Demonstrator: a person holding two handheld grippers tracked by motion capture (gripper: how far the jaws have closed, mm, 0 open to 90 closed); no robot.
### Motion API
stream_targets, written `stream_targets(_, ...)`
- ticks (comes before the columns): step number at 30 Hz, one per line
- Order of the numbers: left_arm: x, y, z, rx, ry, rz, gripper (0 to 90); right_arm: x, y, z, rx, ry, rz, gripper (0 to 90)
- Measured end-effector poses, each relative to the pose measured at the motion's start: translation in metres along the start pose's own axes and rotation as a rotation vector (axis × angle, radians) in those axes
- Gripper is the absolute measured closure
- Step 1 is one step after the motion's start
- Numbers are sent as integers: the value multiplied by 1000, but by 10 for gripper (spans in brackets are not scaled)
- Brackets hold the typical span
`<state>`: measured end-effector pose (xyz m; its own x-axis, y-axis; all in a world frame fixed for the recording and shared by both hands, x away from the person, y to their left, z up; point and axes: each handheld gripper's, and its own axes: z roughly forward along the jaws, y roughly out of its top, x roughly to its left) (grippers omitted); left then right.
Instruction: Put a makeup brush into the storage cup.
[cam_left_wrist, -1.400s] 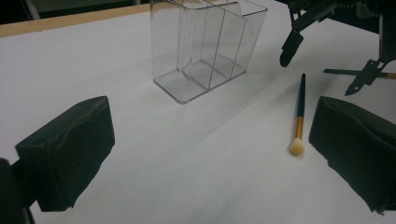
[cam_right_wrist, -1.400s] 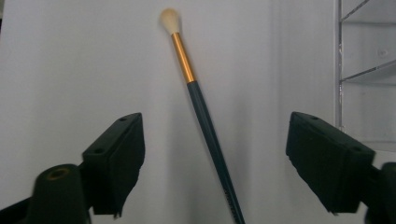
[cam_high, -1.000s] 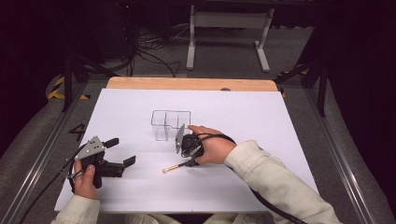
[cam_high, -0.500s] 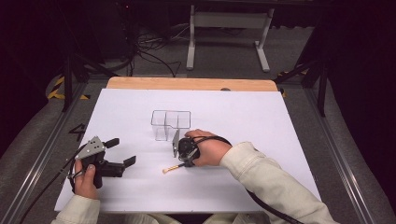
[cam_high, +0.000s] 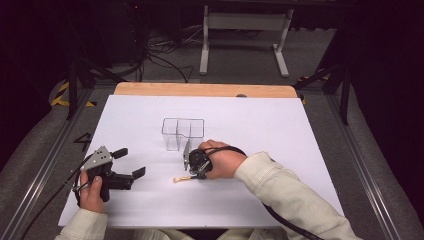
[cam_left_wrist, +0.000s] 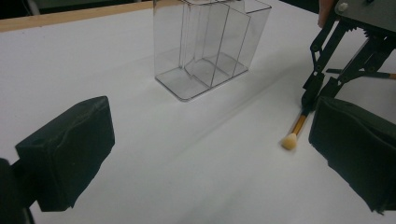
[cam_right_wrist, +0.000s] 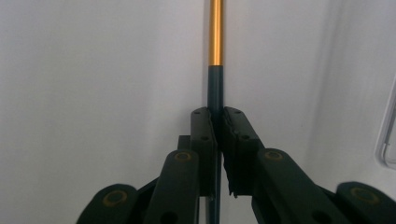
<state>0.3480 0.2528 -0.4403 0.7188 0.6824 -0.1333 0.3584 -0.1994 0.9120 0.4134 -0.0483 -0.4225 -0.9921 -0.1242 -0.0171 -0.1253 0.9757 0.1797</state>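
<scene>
Beside the clear organizer (cam_high: 183, 133), the right tool (cam_high: 190, 167) clamps a brush (cam_high: 181, 178); the left tool (cam_high: 131, 163) gapes apart.

No readable text, labels, brands, numbers or signs

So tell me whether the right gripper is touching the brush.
Touching. In the right gripper view the right gripper has both jaws closed on the brush handle, with no gap at either side.

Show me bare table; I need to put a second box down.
Free: the far strip behind the clear box, and the whole right side past the sleeve. Crowded: the middle front, where the right gripper pinches a brush, and the left gripper nearby.
</scene>
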Motion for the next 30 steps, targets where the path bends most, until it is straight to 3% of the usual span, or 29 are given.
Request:
stream_targets(12, 0, 0, -1, 5, 2, -7, 10, 6, -10, -28, -119, -44, 57, 837)
stream_targets(30, 1, 0, 0, -16, 9, 0, 10, 16, -26, -63, -374, -120, 108, 837)
